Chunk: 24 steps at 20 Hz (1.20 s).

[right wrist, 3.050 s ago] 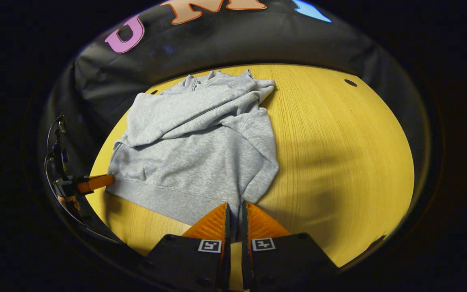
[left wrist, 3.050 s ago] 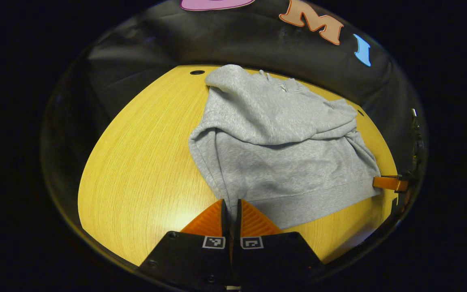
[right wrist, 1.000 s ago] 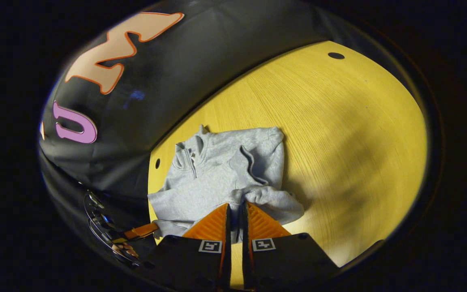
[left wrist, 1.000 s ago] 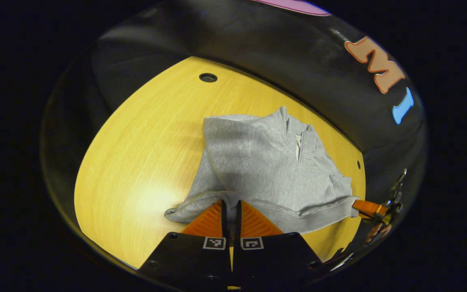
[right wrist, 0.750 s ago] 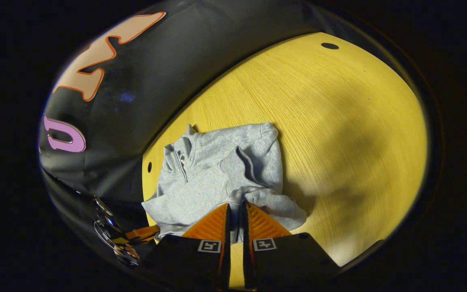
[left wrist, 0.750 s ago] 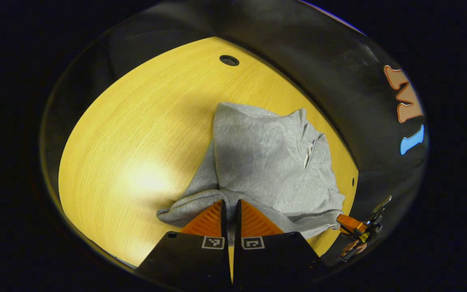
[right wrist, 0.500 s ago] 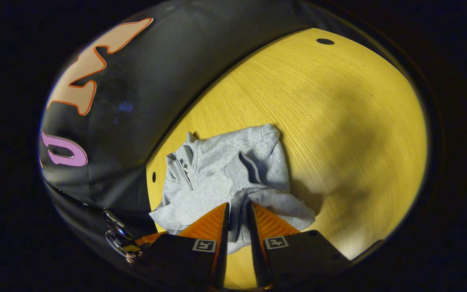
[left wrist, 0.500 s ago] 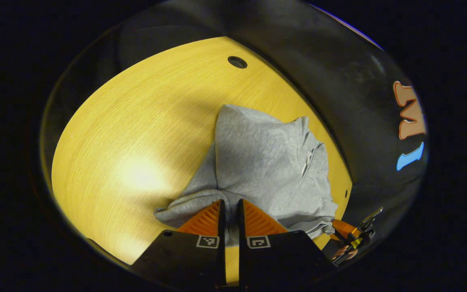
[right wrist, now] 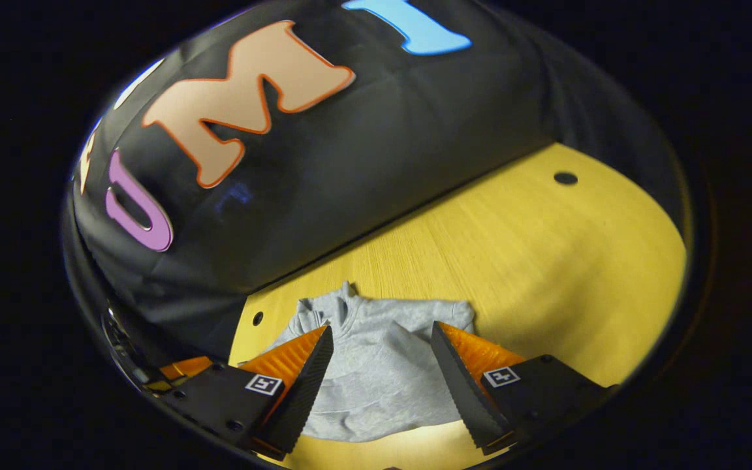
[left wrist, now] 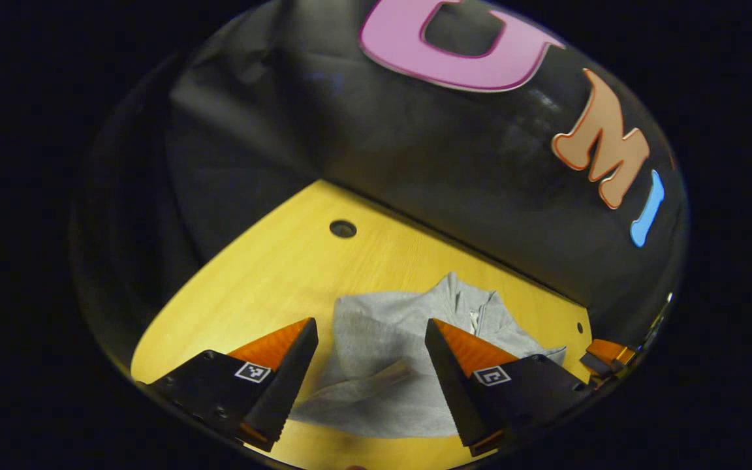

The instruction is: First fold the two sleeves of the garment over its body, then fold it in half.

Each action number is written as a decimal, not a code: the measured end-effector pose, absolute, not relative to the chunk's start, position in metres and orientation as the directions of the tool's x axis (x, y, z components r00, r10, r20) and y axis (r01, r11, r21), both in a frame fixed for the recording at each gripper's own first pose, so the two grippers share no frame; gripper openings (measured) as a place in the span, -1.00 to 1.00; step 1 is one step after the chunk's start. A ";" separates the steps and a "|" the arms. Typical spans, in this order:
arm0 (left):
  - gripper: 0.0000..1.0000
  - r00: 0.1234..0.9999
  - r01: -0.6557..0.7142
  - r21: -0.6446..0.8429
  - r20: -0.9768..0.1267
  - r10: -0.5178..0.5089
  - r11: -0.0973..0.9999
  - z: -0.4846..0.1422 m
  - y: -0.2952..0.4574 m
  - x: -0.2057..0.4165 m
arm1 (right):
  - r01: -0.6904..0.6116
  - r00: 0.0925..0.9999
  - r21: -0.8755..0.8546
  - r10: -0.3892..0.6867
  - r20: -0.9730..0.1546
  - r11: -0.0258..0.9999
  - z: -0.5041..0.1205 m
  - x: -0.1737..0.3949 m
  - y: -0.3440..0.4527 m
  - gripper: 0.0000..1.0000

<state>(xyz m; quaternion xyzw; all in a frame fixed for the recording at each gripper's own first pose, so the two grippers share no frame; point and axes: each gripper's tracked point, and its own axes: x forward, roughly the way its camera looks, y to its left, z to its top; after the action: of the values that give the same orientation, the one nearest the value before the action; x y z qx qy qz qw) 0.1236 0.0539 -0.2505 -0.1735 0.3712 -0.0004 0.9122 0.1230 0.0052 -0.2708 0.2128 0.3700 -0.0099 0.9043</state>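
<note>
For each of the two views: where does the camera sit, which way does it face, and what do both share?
Left gripper view: rides the left gripper, open, facing the folded grey zip-neck sweatshirt on the yellow wooden table; the right gripper's tip shows at the edge.
Right gripper view: rides the right gripper, open, facing the sweatshirt.
Shared: sweatshirt, table, black cloth wall.

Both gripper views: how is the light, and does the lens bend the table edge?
Left gripper view: dim, the wooden table edge bows, the grey sweatshirt stays sharp. Right gripper view: a bright patch lies on the table at right, and its far edge curves strongly.
</note>
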 end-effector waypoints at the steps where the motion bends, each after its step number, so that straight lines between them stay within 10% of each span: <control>1: 0.94 0.755 -0.104 -0.276 -0.647 -0.105 0.956 -0.237 0.057 0.124 | 0.152 0.758 0.336 0.109 -0.643 0.929 -0.258 0.123 0.000 0.92; 7: 0.92 0.872 -0.052 0.010 -0.487 0.050 0.999 -0.181 0.064 0.106 | 0.044 0.899 0.159 0.031 -0.437 0.986 -0.175 0.100 -0.007 0.92; 24: 0.88 0.960 -0.016 0.014 -0.279 0.019 1.000 -0.091 0.047 0.065 | 0.009 0.983 0.060 0.002 -0.185 0.998 -0.078 0.069 -0.017 0.92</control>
<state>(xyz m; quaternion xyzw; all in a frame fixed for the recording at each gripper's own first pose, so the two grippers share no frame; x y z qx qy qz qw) 0.0650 0.0471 -0.0907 0.0056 0.1409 0.0090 0.9900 0.0685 -0.0169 -0.0781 0.0302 0.0926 -0.0017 0.9952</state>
